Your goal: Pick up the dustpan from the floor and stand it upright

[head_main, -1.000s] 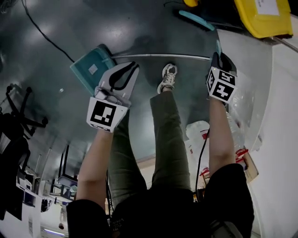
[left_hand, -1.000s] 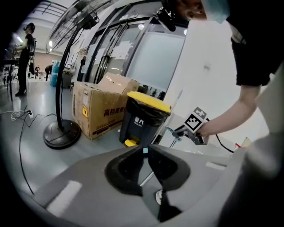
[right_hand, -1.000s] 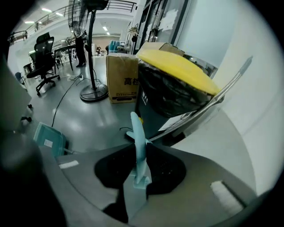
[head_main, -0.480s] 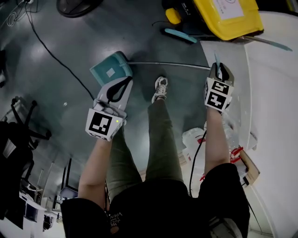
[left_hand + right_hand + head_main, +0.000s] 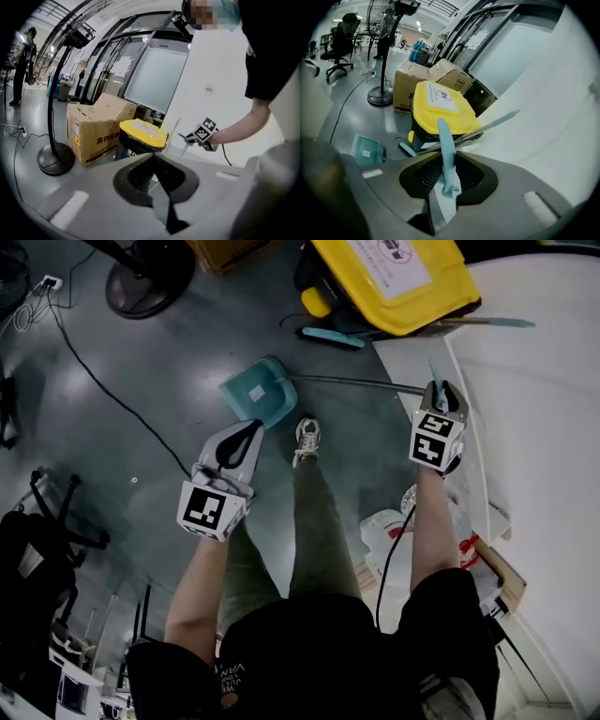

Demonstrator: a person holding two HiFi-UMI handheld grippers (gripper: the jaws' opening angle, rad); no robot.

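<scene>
The right hand-held gripper (image 5: 439, 390) is clamped on the teal handle tip of the dustpan (image 5: 259, 396). Its pan is down at the floor (image 5: 141, 362) just beyond the person's shoe (image 5: 306, 439), well in from the floor's right edge. The left hand-held gripper (image 5: 249, 427) is closed and empty.

Your dustpan (image 5: 258, 395) is teal with a small pale label on its back. Its pole (image 5: 356, 382) is bare grey metal and ends in a light teal grip (image 5: 445, 150). The bin lid (image 5: 394, 277) is bright yellow with a white sticker. The floor (image 5: 141, 352) is a dark, glossy grey-green. The cardboard box (image 5: 96, 133) is brown with dark print. Your trousers (image 5: 314, 521) are olive and your shoe (image 5: 306, 439) is white.
</scene>
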